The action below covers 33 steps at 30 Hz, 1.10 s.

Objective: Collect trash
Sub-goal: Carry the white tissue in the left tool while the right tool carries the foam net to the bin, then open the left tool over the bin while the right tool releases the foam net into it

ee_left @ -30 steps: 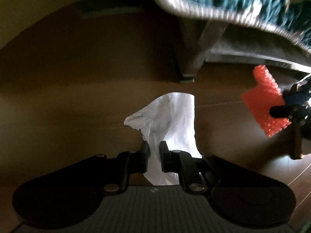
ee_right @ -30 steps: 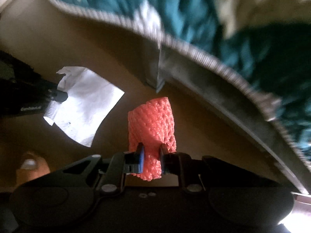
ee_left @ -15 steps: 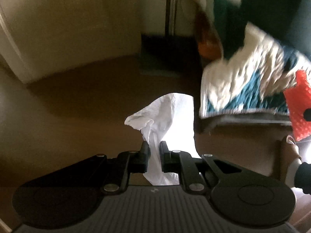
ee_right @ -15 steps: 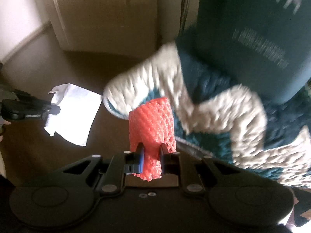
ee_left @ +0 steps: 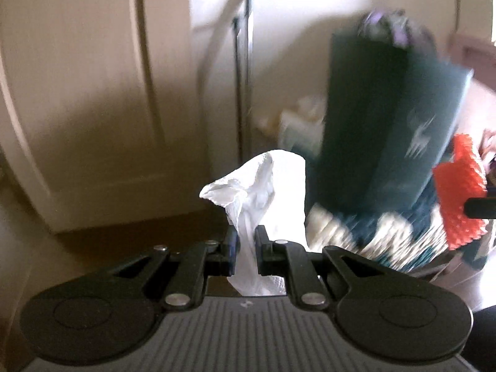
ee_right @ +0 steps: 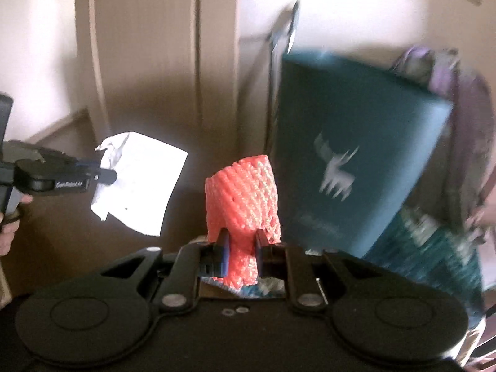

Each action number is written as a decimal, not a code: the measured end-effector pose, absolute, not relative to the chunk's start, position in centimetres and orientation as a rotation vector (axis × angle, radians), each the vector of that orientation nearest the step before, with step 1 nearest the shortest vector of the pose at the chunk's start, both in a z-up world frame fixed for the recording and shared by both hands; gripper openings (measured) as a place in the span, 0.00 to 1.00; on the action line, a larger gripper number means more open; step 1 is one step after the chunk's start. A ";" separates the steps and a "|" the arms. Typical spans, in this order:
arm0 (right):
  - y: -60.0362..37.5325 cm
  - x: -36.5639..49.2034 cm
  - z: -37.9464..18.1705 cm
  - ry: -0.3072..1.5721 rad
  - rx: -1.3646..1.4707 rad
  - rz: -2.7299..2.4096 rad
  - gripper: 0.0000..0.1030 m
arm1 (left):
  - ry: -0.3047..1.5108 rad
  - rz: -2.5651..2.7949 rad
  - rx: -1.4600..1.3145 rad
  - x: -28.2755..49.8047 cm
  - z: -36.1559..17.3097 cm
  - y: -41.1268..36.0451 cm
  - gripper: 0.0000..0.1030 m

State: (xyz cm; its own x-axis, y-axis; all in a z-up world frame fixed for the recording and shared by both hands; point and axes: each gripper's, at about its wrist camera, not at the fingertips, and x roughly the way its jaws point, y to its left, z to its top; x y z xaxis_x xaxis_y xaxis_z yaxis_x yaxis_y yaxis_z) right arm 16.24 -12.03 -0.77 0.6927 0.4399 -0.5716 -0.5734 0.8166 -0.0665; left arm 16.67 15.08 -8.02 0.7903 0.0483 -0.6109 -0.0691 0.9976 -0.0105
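Observation:
My left gripper [ee_left: 246, 243] is shut on a crumpled white tissue [ee_left: 266, 186], which sticks up between its pads and hangs in the air. In the right wrist view the same tissue [ee_right: 139, 183] shows at the left, held by the left gripper [ee_right: 110, 176]. My right gripper [ee_right: 242, 246] is shut on an orange foam net sleeve [ee_right: 245, 198] that stands upright between its pads. That orange sleeve [ee_left: 458, 192] also appears at the right edge of the left wrist view. Both pieces are off the floor.
A dark green paper bag with a white deer print [ee_right: 347, 155] stands on a teal and cream quilt [ee_right: 434, 248] at the right. Behind are a cream door [ee_left: 93, 93], a metal pole [ee_left: 243, 77] and brown floor [ee_left: 93, 248]. A hand [ee_right: 7, 232] shows at the left edge.
Both grippers have risen from near the floor and tilted up, each keeping its piece. The view went from under the quilt's edge to the door, wall and green bag.

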 end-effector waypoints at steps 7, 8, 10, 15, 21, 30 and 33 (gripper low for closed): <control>-15.1 18.2 5.6 0.423 -0.193 0.512 0.14 | 0.538 0.003 -0.051 18.6 0.2 11.1 0.12; -15.3 18.6 6.4 0.403 -0.194 0.507 0.14 | 0.523 -0.002 -0.049 19.0 1.2 10.4 0.12; -15.8 19.4 7.9 0.370 -0.187 0.492 0.14 | 0.494 -0.012 -0.037 20.2 3.2 8.9 0.12; -17.0 21.4 10.7 0.323 -0.164 0.456 0.14 | 0.438 -0.036 -0.010 22.7 7.5 5.5 0.12; -17.4 24.2 12.4 0.318 -0.160 0.427 0.14 | 0.431 -0.063 0.011 26.8 10.5 1.9 0.12; -17.1 29.3 10.6 0.395 -0.166 0.403 0.14 | 0.506 -0.062 0.071 33.0 9.9 -1.9 0.12; -17.1 31.2 9.8 0.442 -0.159 0.397 0.14 | 0.559 -0.058 0.082 35.1 8.6 -2.7 0.12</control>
